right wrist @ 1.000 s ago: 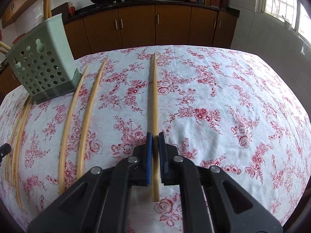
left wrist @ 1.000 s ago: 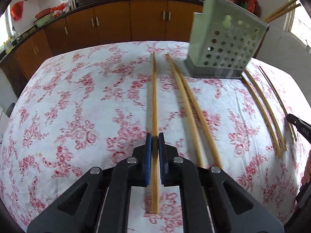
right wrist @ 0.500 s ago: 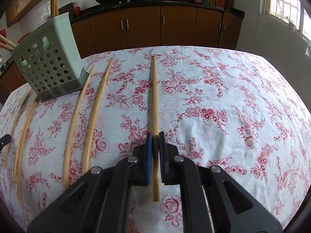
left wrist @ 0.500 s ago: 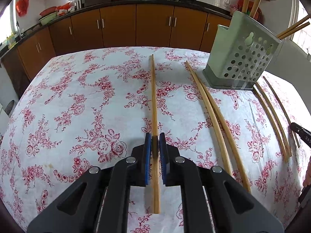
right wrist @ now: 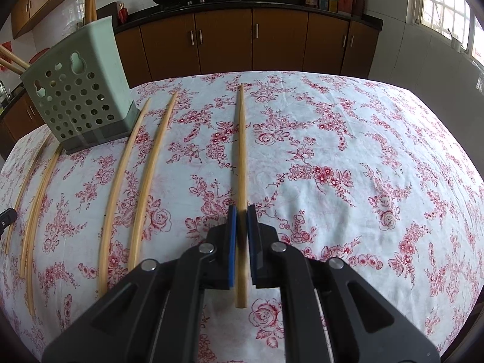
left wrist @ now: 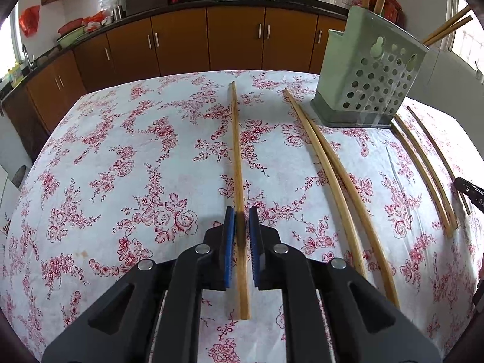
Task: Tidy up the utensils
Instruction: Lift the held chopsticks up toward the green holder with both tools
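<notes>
My left gripper (left wrist: 241, 211) is shut on a long wooden chopstick (left wrist: 236, 151) that points away over the flowered tablecloth. My right gripper (right wrist: 241, 210) is shut on another wooden chopstick (right wrist: 241, 151), also pointing forward. A pale green perforated utensil holder (left wrist: 366, 72) stands at the far right of the left wrist view and at the far left of the right wrist view (right wrist: 78, 96); several chopsticks stick out of its top.
Two loose chopsticks (left wrist: 332, 175) lie between me and the holder, and more (left wrist: 423, 163) lie beyond it; they also show in the right wrist view (right wrist: 136, 175). The other gripper's tip (left wrist: 470, 190) shows at the right edge. Brown cabinets (left wrist: 181, 42) stand behind the table.
The left gripper has pulled back and lifted a little with its chopstick, so the holder looks farther away. The right gripper has also risen slightly with its chopstick.
</notes>
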Tool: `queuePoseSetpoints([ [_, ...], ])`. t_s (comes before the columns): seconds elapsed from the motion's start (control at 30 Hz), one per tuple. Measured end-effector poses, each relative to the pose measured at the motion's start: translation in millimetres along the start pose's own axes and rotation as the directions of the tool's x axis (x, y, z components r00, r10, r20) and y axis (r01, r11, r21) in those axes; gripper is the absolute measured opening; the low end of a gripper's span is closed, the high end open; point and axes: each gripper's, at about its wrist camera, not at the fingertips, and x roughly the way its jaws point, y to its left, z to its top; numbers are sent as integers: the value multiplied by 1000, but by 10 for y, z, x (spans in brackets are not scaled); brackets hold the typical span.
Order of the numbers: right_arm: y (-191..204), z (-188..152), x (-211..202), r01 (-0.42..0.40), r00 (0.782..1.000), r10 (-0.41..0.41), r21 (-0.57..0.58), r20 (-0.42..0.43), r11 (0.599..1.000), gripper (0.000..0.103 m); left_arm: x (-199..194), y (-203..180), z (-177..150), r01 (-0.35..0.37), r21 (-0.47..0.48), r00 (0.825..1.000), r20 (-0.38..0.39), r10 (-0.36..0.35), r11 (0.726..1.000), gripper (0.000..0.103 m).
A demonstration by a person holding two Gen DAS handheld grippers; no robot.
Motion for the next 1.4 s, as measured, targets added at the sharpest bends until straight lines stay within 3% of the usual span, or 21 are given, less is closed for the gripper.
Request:
queuePoseSetpoints([
  [0.43,-30,-85,-199,-8,1000,8,-4,21,1000,8,-101,35,2,-9,-28,1000,-20,8,1000,7],
  [0.6,-90,50,-647,-40,988,40,1,149,999,8,-487,95,212,37,-43,996,88,-33,998,7],
  [0.87,-204,298,-1153,-79,952,68,24,297,997,8,-1036,123,502,100,-64,965,249,-81,993,7],
  [1.03,-223,356,-1207,-85,945,73,25,320,996,8,-1135,125,555,102,-63,957,280,-80,993,7],
  [1.4,-193,378,-1227,-86,940,75,18,333,996,8,-1114,132,548,98,-64,957,279,-77,993,7],
])
